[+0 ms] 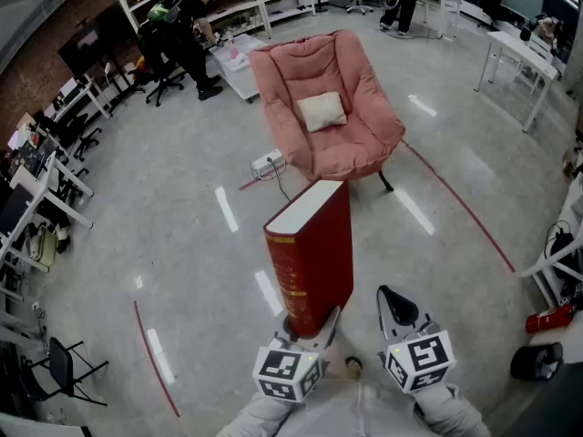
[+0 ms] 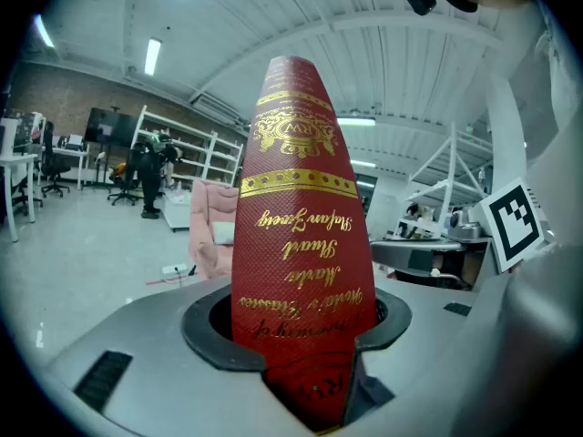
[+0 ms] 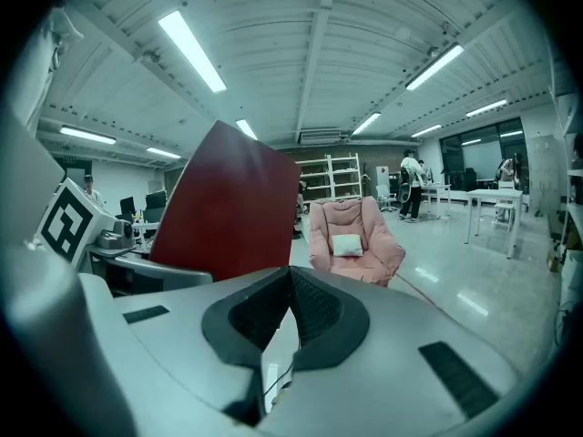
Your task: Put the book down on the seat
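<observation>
A thick red book (image 1: pixel 312 253) with gold lettering on its spine stands upright in my left gripper (image 1: pixel 308 328), whose jaws are shut on its lower end. In the left gripper view the red book (image 2: pixel 301 244) fills the middle between the jaws. My right gripper (image 1: pixel 393 306) is beside it on the right, shut and holding nothing. The seat is a pink padded armchair (image 1: pixel 351 139) with a small cream cushion (image 1: pixel 322 111) on it, some way ahead on the floor. The right gripper view shows the armchair (image 3: pixel 353 244) ahead and the book (image 3: pixel 228 209) to the left.
A white power strip (image 1: pixel 267 163) with its cable lies on the floor left of the chair. Red tape lines (image 1: pixel 469 212) cross the grey floor. Desks and office chairs (image 1: pixel 55 162) line the left, shelves (image 1: pixel 228 3) the back, a white table (image 1: pixel 524 62) the right. People stand at the back.
</observation>
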A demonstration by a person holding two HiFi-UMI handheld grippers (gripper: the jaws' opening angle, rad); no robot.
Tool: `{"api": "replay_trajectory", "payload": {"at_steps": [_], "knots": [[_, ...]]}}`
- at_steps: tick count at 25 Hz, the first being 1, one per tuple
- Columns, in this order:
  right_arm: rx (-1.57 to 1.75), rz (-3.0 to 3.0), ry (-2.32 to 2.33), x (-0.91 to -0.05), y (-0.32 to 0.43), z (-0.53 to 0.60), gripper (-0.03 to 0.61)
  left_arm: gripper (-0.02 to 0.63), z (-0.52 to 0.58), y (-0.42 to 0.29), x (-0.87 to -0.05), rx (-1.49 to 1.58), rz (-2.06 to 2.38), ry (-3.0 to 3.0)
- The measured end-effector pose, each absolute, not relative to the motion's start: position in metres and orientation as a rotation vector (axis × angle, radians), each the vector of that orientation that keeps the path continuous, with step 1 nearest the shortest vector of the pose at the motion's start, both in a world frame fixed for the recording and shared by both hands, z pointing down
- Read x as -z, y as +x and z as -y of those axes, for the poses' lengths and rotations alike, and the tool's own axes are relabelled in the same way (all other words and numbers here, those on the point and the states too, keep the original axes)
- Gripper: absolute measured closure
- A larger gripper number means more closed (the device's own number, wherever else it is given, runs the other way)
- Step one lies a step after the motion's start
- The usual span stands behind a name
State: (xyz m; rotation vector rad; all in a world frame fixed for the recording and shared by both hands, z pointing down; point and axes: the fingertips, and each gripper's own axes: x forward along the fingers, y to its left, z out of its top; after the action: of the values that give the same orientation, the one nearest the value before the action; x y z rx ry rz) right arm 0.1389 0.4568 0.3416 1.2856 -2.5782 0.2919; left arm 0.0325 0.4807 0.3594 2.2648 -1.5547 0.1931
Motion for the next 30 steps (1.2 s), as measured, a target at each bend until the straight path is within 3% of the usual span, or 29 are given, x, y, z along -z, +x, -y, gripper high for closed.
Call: {"api": "replay_trajectory", "payload": {"at_steps": [30], "knots": [[-0.313,2.6,1.177,-0.35,0.084,-0.323,0.574,0.376,-0.326,-0.016,-0.363,-0.17,1.55,2.234]]}}
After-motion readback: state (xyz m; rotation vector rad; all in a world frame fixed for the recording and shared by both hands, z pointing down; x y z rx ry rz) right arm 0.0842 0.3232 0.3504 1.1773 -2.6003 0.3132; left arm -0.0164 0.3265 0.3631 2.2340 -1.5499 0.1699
